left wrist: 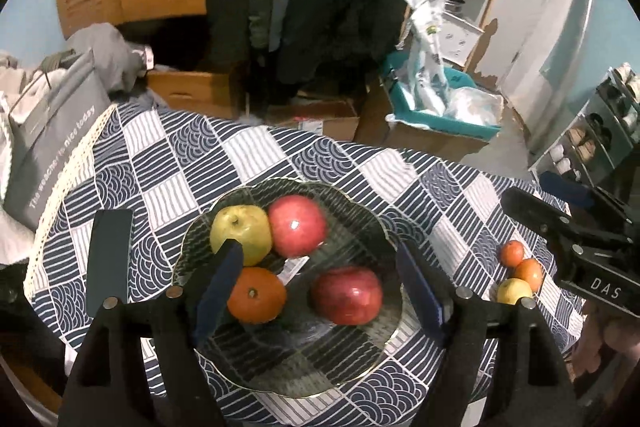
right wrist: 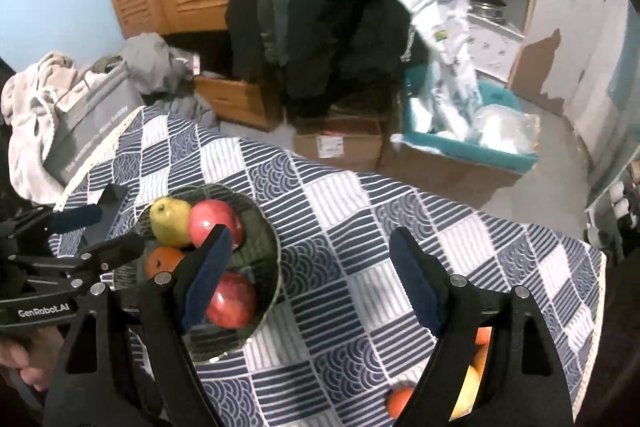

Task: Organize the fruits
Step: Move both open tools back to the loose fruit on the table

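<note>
Bowl: a dark glass bowl (left wrist: 384, 231) sits on the patterned tablecloth (left wrist: 248, 151), toward the table's left side
Fruit in bowl: a green apple (left wrist: 240, 229) and a red apple (left wrist: 297, 225) at the far side, touching; an orange (left wrist: 257, 294) and a second red apple (left wrist: 347, 295) at the near side, slightly apart
Fruit still out: a small orange (left wrist: 512, 253), another orange (left wrist: 529, 274) and a yellow fruit (left wrist: 514, 291) clustered near the table's right edge
Left gripper (left wrist: 320, 291): released, jaws wide, holding nothing, poised above the bowl's near half
Right gripper (right wrist: 308, 279): released and empty over bare cloth, the loose fruit below and beside its right finger
Step in hand: judged to be fetching the next loose fruit with the right gripper
Doing it well: drop the right gripper toward the table's right edge, straddle one fruit only, preferably the outermost so neighbours are not nudged off the edge, close at its widest part, then set it into the open gap at the bowl's right side
Left wrist view only: shows all three loose fruits whole, and the dark phone-like slab (left wrist: 109, 261) left of the bowl
Right wrist view only: shows the open cloth between bowl and right edge; here the loose fruit is mostly hidden behind the gripper's own frame
</note>
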Demonstrator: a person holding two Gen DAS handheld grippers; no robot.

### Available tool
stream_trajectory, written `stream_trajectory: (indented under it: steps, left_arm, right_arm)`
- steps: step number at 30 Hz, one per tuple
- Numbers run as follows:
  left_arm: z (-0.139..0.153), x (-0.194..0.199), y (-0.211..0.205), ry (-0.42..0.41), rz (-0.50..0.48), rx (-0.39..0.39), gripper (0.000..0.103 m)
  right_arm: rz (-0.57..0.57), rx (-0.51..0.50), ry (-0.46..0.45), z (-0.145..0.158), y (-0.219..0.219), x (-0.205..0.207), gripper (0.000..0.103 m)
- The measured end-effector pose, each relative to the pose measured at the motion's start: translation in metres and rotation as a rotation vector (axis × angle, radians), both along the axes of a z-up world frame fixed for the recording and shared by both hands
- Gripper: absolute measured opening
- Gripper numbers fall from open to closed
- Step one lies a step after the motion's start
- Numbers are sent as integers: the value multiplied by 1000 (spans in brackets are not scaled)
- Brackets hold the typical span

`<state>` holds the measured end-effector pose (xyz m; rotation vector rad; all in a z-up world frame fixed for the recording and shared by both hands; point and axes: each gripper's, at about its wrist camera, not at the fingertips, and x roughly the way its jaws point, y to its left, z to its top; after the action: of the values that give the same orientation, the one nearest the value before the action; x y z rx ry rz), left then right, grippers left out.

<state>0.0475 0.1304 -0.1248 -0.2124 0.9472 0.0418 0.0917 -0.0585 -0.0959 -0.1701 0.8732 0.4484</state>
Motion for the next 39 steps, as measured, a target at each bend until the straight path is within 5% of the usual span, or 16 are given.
stream_trajectory:
  steps: [17,39]
  left_arm:
    - [36,-14,-62,-83,-111,31,86]
    - [39,-6,-144,-79,-239,71,86]
  right_arm:
    - [-64,-3,-61,30,-65,-29,81]
    - [-234,-27,-62,32,-183,-47,82]
